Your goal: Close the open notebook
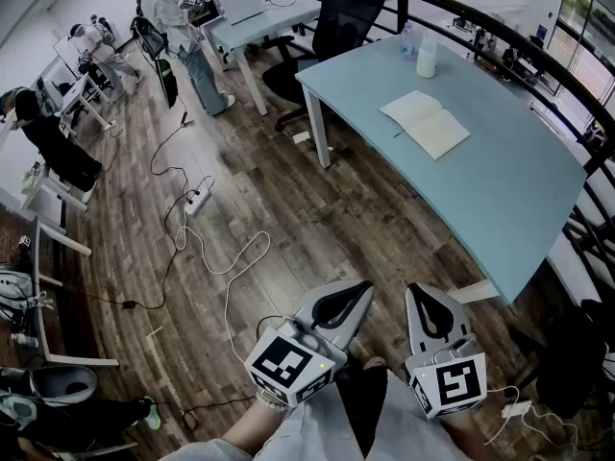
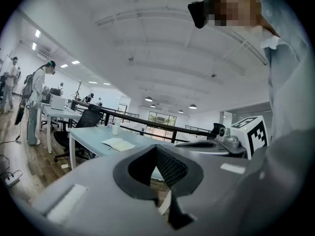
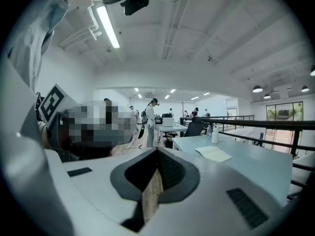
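Observation:
An open notebook with cream pages lies flat on the pale blue table, far ahead of me. It also shows small in the left gripper view as the notebook and in the right gripper view as the notebook. My left gripper and right gripper are held close to my body over the wooden floor, well short of the table. Both are shut with nothing between their jaws.
A white bottle and a clear bottle stand at the table's far end. A black office chair sits behind it. Cables and a power strip trail over the floor. A black railing runs along the table's right side. People stand at desks at the left.

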{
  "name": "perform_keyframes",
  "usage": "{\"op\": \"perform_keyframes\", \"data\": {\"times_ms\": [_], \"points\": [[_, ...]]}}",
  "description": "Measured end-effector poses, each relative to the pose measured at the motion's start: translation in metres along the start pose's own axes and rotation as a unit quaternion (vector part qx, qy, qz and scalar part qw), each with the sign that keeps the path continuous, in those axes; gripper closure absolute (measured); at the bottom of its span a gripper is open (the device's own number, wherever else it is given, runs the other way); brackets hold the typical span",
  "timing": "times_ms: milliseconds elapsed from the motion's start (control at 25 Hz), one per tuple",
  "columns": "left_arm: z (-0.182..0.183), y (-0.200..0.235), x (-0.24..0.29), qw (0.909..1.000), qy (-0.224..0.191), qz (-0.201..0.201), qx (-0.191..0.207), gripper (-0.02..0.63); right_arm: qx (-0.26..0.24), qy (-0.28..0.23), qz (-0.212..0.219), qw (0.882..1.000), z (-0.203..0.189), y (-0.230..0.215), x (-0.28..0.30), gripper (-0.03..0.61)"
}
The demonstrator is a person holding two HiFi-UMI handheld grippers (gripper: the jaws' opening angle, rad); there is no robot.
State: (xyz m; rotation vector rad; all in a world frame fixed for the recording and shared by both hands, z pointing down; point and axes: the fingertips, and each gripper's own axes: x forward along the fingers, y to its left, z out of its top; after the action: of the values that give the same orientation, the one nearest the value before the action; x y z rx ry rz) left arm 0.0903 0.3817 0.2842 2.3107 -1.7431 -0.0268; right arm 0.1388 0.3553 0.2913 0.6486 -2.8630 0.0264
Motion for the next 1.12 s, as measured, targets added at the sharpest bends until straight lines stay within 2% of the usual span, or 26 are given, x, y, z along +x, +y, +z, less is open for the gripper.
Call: {"op": "perform_keyframes", "data": {"times_ms": [640,1120], "points": [[0.001,0.011,-0.007,1.0000,-0.003,0.000,0.000,0.611,0.002,0.007,-0.005,1.000,0.001,0.005,0.008,0.578],[0.011,0.039,-0.029,0.9998,-0.018,-0.002,0.006,0.611,-0.011,0.009,-0.010,1.000,0.009,0.031,0.030,0.578]]}}
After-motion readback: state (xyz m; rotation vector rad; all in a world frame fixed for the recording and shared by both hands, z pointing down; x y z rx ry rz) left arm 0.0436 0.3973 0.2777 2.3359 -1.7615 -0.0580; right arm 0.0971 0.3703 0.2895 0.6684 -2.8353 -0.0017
